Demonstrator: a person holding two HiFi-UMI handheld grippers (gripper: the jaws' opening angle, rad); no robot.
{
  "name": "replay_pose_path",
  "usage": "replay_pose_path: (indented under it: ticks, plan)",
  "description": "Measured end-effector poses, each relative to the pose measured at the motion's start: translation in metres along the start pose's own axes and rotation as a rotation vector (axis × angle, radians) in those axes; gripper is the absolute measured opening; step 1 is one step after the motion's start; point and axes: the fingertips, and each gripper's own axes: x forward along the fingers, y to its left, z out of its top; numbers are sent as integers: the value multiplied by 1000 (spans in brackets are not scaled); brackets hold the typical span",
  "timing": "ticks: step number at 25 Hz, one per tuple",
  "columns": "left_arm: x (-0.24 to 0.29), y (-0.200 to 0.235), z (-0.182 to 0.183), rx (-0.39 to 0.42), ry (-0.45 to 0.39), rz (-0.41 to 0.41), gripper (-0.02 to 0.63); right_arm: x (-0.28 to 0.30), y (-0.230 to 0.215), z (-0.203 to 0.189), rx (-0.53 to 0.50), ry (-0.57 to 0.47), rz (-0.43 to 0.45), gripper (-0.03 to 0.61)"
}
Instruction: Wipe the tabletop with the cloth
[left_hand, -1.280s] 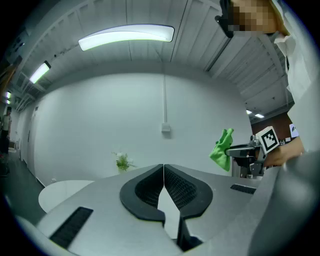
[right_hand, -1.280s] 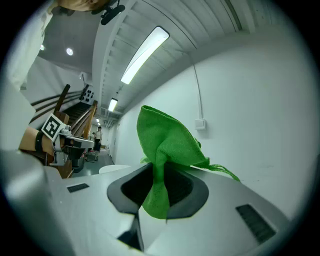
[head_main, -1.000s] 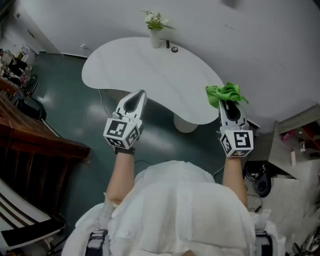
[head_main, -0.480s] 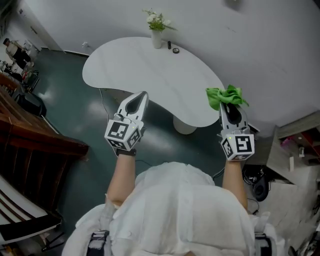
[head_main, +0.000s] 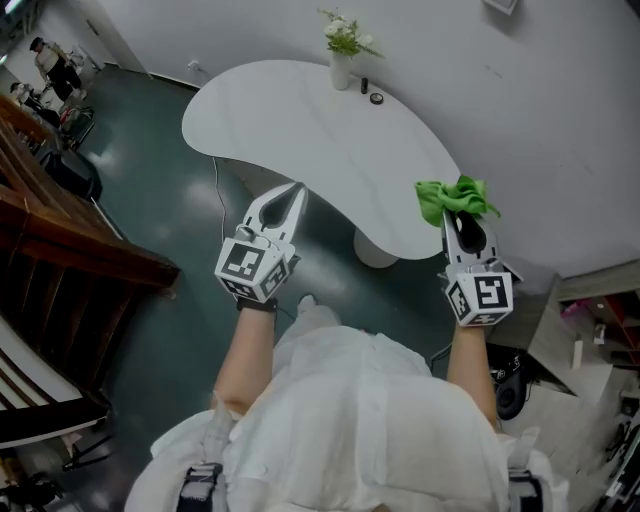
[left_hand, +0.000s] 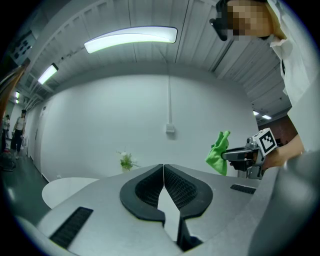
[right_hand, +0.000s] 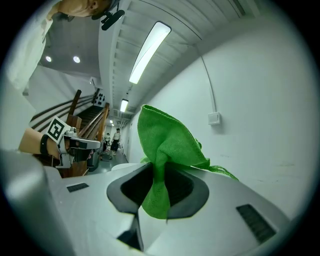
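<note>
A white kidney-shaped table (head_main: 330, 140) stands ahead of me against the pale wall. My right gripper (head_main: 458, 210) is shut on a bright green cloth (head_main: 453, 196), which bunches up above its tips at the table's right end. In the right gripper view the green cloth (right_hand: 167, 150) hangs pinched between the jaws. My left gripper (head_main: 293, 189) is shut with nothing in it and hovers near the table's front edge. From the left gripper view its own closed left gripper (left_hand: 163, 167) shows, with the cloth (left_hand: 217, 152) off to the right.
A white vase with flowers (head_main: 343, 62) and two small dark items (head_main: 371, 93) sit at the table's far edge by the wall. Dark wooden stairs (head_main: 60, 250) rise at the left. Cluttered floor gear (head_main: 590, 340) lies at the right. People stand far off at the upper left (head_main: 55, 65).
The head view has shifted, so the table and vase sit a little further right and higher. Both grippers keep their pose, the cloth still held.
</note>
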Motion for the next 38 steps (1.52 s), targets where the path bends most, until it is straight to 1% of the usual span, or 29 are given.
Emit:
replay_pose_path:
  ticks: [3, 7, 10, 14, 17, 19, 23, 26, 31, 35, 38]
  plan:
    - [4, 25, 2, 11, -8, 12, 18, 27, 10, -4, 18, 6, 20, 63]
    - [8, 78, 1, 15, -15, 23, 18, 79, 29, -4, 31, 3, 37, 64]
    - [8, 128, 0, 10, -17, 27, 18, 125, 46, 1, 59, 1, 33, 64]
    - [10, 196, 6, 15, -41, 23, 18, 187, 70, 4, 67, 12, 24, 64]
    - [17, 234, 2, 20, -33, 15, 18, 220, 83, -3, 75, 35, 10, 64]
    - [21, 252, -3, 12, -26, 2, 18, 236, 91, -9, 81, 58, 0, 64]
    - [40, 275, -14, -1, -14, -35, 18, 266, 100, -20, 97, 101, -5, 64]
    - [59, 279, -23, -7, -2, -77, 18, 281, 99, -31, 113, 136, -11, 64]
    - [105, 290, -32, -2, 11, -131, 18, 316, 81, -54, 135, 199, -26, 64]
    - [148, 298, -39, 8, 40, -170, 18, 348, 62, -83, 198, 277, -27, 64]
    - [182, 303, -48, 7, 69, -197, 18, 376, 52, -106, 228, 344, -7, 64]
